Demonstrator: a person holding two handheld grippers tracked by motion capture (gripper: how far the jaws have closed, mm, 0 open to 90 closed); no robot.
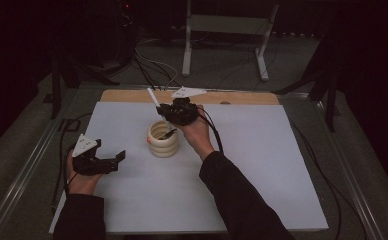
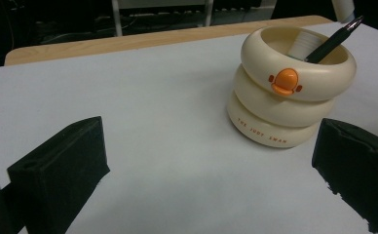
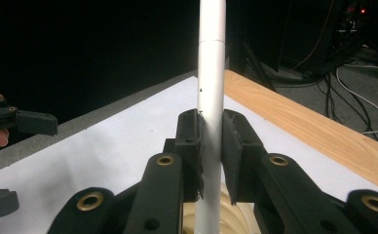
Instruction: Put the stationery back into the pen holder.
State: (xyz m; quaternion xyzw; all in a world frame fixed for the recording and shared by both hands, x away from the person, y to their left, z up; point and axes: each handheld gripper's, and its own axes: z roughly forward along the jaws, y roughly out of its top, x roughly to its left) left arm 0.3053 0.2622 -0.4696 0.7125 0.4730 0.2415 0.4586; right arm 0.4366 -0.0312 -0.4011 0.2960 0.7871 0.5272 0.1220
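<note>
The right gripper [image 3: 210,146] pinches a white pen [image 3: 211,87] above the cream holder [image 1: 162,140]; the left gripper [image 1: 113,161] stands spread, well beside it.

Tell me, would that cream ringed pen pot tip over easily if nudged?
Probably not easily: the pen pot is squat, its three stacked rings sitting flat on the white sheet. Its smooth glossy surface might slide instead. The leaning black pen adds little leverage.

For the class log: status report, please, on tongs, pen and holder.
Right tongs shut on white pen, above holder. Left tongs open, idle. Dark pen already in holder; nothing blocking.
</note>
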